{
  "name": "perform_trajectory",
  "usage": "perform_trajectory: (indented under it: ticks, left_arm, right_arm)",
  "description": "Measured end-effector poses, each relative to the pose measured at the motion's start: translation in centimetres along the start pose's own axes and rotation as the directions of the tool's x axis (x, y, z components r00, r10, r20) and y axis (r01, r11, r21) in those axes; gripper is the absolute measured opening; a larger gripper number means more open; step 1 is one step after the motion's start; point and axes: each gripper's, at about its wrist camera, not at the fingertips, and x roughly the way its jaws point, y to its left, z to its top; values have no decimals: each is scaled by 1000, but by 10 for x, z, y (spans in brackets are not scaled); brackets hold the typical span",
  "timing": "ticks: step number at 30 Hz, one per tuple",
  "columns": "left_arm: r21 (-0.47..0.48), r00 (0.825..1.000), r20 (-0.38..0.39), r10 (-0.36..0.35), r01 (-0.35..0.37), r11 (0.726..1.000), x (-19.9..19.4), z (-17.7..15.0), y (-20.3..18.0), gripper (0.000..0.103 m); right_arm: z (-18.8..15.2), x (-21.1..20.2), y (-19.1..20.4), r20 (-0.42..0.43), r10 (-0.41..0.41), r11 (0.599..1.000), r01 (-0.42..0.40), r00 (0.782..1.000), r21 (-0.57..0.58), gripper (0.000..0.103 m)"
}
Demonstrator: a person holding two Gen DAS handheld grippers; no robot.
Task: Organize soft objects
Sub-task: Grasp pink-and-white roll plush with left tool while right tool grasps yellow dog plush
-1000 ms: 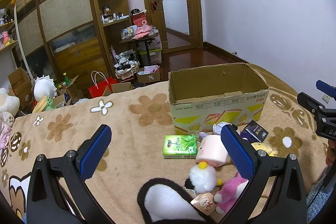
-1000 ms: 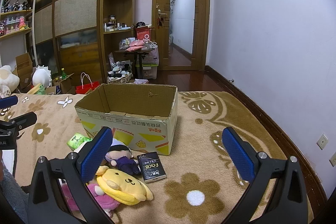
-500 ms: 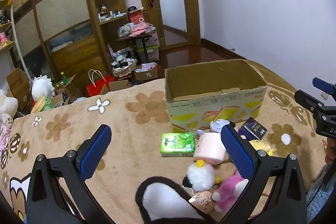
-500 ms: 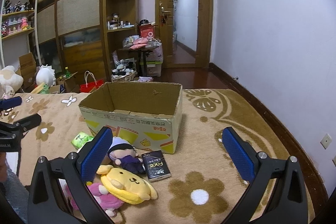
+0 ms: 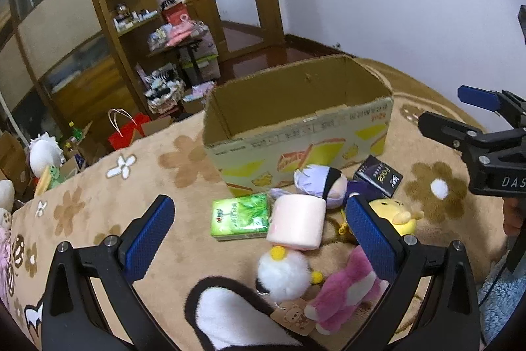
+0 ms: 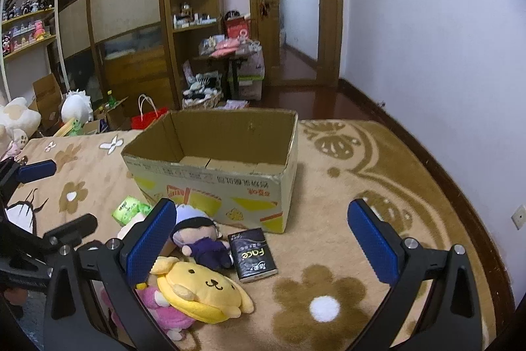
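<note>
Nearest the left wrist camera, the left gripper (image 5: 259, 234) hangs over the flower-patterned tan blanket (image 5: 138, 186) with its blue-padded jaws spread wide and nothing between them. Just below its gap lies a fluffy white pom-pom chick with a yellow beak (image 5: 284, 273), touching a pink plush animal (image 5: 343, 293) that lies under the right-hand finger. A little farther sits a pale pink cylindrical soft roll (image 5: 296, 226), pressed against a green tissue pack (image 5: 241, 215) on its left side. Beyond the roll lies a plush doll with lilac hair and a dark purple body (image 5: 323, 183), and to its right a yellow plush dog (image 5: 396, 214) and a black rectangular pack lettered "Face" (image 5: 378, 175). From the right wrist camera, the right gripper (image 6: 263, 239) is likewise released, its jaws wide apart with nothing held, hovering over the same heap; the yellow plush dog lies on top of the pink plush animal just beside its left finger, and the black pack rests flat between the doll and a brown flower on the blanket. Behind the heap stands an open, empty-looking cardboard box with yellow and red print (image 6: 213, 186), the doll's head touching its front wall. Farthest back are wooden shelves and cabinets (image 6: 131, 22) and a wooden door (image 6: 296, 5).
</note>
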Motion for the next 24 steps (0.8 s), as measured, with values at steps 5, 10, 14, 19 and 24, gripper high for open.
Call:
perform_trajectory:
  ticks: [5,10,14,19,24]
  left_arm:
    - [0,998,-62,-22,22,1000,20,-1,-5,103]
    - [8,993,-110,-40,41,999,33,-3,-8,103]
    - [1,988,-147,-57,58,998,43,-5,-6,103]
    - [-10,982,-168,-91,91,996,49,-8,-7,103]
    - [-9,971,-207,-117,118,993,61,-12,-10,103]
  right_arm:
    - [-6,18,3,-60,26,1000,-26,998,-3,103]
    - [-13,34,6,-127,54,998,-55,990,-4,103]
    - [-19,43,10,-177,87,996,-88,980,0,103]
    - [-28,50,13,-239,137,991,-135,961,23,103]
    - [-35,58,13,-299,193,981,-184,935,58,103]
